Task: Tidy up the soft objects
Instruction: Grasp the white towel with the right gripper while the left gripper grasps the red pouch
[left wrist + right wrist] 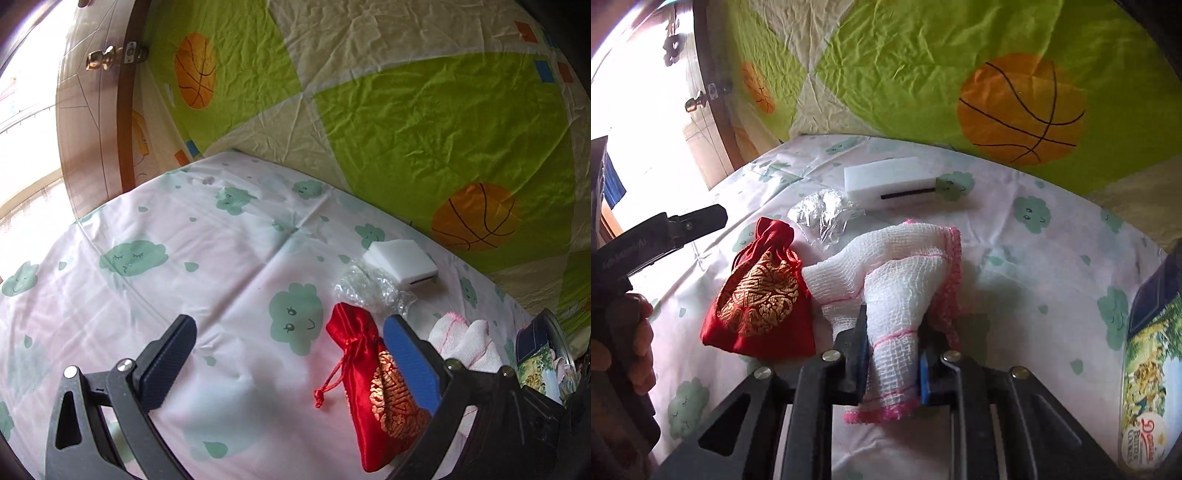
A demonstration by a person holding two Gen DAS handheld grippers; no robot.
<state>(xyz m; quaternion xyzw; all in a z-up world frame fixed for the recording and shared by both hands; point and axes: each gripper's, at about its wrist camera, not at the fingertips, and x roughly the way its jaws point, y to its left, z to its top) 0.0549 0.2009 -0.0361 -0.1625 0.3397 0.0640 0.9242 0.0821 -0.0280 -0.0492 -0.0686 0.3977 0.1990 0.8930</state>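
On a table spread with a cloud-print cloth [1034, 251], the right gripper [892, 354] pinches a fold of the white, pink-edged mesh dishcloth [905, 266], the rest of which lies rumpled on the cloth between a red drawstring pouch [761, 299] and a butter-cookie tin [1148, 369] at the right edge. The left gripper [291, 354] hovers with its jaws wide apart and empty, its blue pad beside the pouch. A white sponge block [890, 177] and a crumpled clear plastic bag [823, 214] rest further back. The grip looks firm; the lift would go best straight up until the trailing cloth hangs free of the pouch, then across to the tin, likely its destination
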